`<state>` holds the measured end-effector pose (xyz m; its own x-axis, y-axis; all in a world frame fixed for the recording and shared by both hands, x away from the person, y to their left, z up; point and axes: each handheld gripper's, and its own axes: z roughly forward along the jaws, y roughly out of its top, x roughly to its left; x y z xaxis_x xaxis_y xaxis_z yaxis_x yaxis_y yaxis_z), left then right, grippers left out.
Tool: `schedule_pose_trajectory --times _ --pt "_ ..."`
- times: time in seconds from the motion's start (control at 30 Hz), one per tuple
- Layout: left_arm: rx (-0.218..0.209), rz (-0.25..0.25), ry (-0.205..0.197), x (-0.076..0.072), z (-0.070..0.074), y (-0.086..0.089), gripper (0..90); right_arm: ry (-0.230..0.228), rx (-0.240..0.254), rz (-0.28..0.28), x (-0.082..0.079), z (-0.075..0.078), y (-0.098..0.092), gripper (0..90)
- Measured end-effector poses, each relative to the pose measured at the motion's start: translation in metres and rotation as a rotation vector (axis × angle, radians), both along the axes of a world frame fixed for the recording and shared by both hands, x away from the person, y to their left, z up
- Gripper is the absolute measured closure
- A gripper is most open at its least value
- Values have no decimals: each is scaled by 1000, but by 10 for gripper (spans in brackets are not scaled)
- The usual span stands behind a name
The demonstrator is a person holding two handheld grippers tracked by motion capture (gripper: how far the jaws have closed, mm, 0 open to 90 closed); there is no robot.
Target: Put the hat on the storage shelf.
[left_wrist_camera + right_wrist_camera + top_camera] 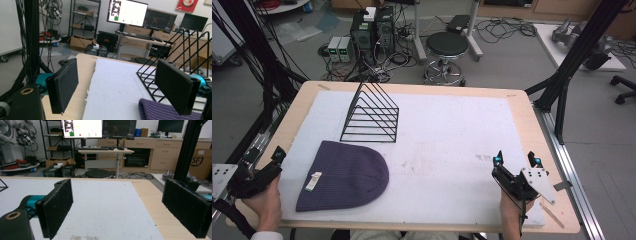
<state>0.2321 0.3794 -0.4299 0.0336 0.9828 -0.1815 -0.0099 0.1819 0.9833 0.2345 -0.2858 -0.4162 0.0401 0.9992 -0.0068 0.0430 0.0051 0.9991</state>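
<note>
The purple ribbed knit beanie point(343, 176) lay flat on the bench's white foam sheet point(447, 150), near the left tool point(271, 162). Both tools, the right tool point(516, 160) included, gaped wide, empty.

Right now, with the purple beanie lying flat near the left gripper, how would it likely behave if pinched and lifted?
The purple beanie is ribbed knit lying limp and flat on the white mat, so it would probably droop and fold from a pinch rather than hold shape. It looks light. Pushed, it would likely bunch up rather than slide cleanly.
</note>
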Motion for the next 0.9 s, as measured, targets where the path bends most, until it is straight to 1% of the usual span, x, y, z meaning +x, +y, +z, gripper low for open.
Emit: schedule_pose_trajectory --times 0.1,0.2,0.37,0.4,0.57,0.6,0.63,0.73,0.83,0.9 --pt "0 -5 0 0 0 -1 195 1 0 1 0 0 0 93" --pt "4 -9 -1 0 0 -1 195 2 12 -1 0 0 0 93" --pt "3 -12 1 0 0 -1 195 4 18 -3 0 0 -2 93" --pt "3 -13 2 0 0 -1 196 6 29 -6 0 -1 -3 92" --pt "2 -16 0 0 0 -1 196 5 37 -7 0 -1 -4 93" --pt "-1 -26 -1 0 0 -1 196 6 34 -6 0 -1 -4 92" --pt "-1 -26 -1 0 0 -1 196 6 34 -6 0 -1 -4 92" --pt "-11 -57 14 3 1 -1 196 13 34 1 1 -2 -3 92" --pt "-12 -81 5 3 5 -1 196 16 34 7 2 -2 -2 92" --pt "1 -95 -8 2 10 -2 196 20 35 14 2 -2 0 92"
